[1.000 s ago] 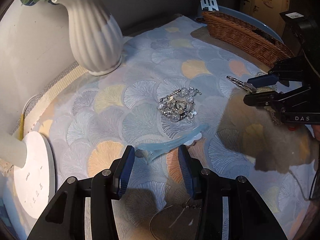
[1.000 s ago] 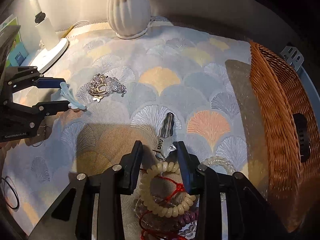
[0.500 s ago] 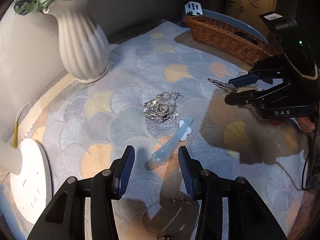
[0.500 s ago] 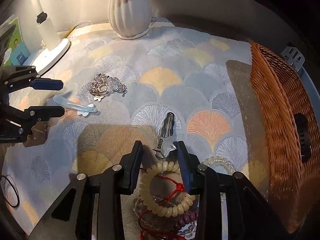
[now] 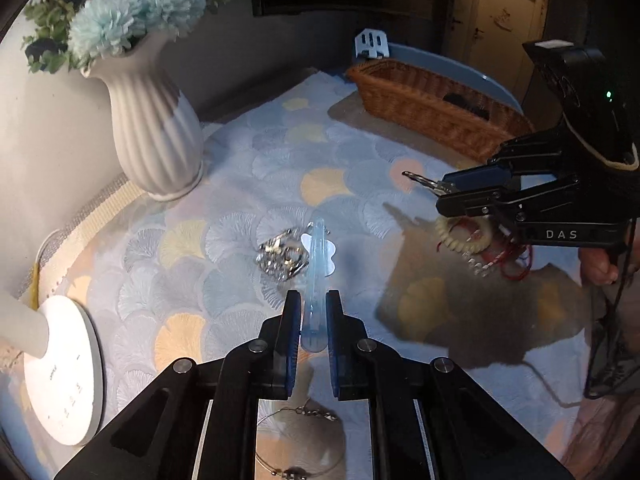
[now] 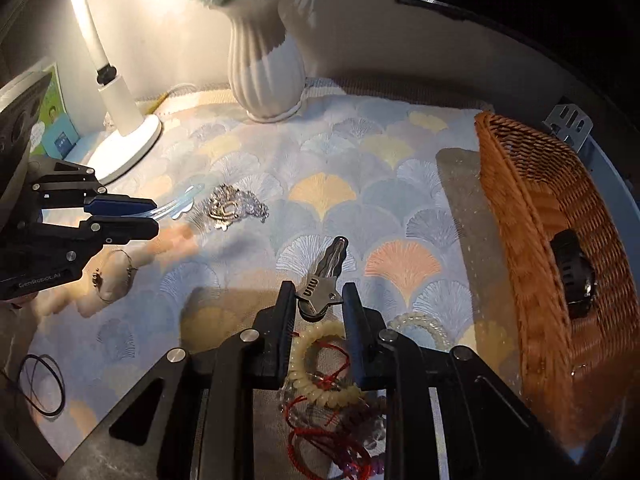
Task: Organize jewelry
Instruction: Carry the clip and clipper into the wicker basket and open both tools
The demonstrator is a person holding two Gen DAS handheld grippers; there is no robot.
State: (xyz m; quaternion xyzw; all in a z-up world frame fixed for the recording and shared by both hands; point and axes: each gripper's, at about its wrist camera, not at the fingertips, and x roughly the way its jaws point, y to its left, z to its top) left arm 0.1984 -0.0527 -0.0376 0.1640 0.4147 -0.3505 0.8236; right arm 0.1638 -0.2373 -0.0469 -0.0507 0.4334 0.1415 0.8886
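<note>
Standing close: left tool [image 5: 313, 316] nearly shut, fingers clamped on the near end of a translucent pale-blue hair clip [image 5: 316, 264], most of its length jutting forward unsupported. Clip appears lifted off the cloth, though height is hard to judge. Risk: narrow purchase at one end, smooth plastic; any quick swing could make it pivot or slide out.

Below the left tool, a thin wire bangle [image 5: 298, 448] on the worktop. Just beyond the clip's tip, a silver crystal bracelet [image 5: 282, 258] in a heap; the clip's flower-shaped tab could snag it if carried low.

Right tool [image 6: 320, 304] partly closed around a silver metal hair clip [image 6: 326, 280], its star-shaped end between the fingers; firm contact on both sides unclear. Grip near one end again, so tipping is likely. Under it, a pile of bead bracelets [image 6: 324, 368] with red cord; cord could catch a finger and drag.

Further right, a wicker basket [image 6: 532, 248] holding a black watch [image 6: 576, 276]. Tall rim; a low approach would knock it.

Back of worktop: white ribbed vase [image 5: 154, 140], lamp base [image 5: 64, 372]. Wide swing leftward could topple the vase.
</note>
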